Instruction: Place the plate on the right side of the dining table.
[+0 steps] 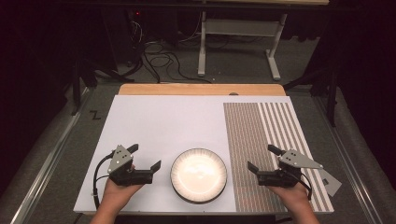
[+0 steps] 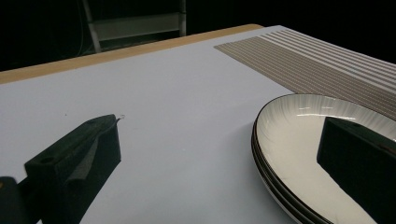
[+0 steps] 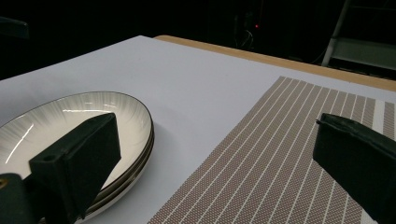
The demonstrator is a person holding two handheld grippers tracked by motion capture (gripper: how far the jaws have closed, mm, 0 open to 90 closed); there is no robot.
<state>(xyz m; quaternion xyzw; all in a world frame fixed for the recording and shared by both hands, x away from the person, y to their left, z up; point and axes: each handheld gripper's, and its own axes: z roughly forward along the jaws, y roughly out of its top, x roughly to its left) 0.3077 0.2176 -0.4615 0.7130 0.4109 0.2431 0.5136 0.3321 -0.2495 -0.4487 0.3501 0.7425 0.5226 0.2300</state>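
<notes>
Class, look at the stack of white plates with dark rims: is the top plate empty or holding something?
Empty. The top of the stack of white plates with dark rims shows a bare, glossy inside in both gripper views, with nothing lying on it.

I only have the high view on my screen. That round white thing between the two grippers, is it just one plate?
Observer: No. The left gripper view shows the plates from the side: several dark rims lie stacked at the edge, at least two, perhaps three.
Operator: Is either gripper touching them?
Observer: The right gripper view shows the right gripper with its jaws wide apart, one in front of the plates' rim and one over the striped mat; I cannot tell contact.
Operator: And the left gripper?
Observer: In its own view the left gripper is open too, one jaw over the bare white board, the other in front of the plates.
</notes>
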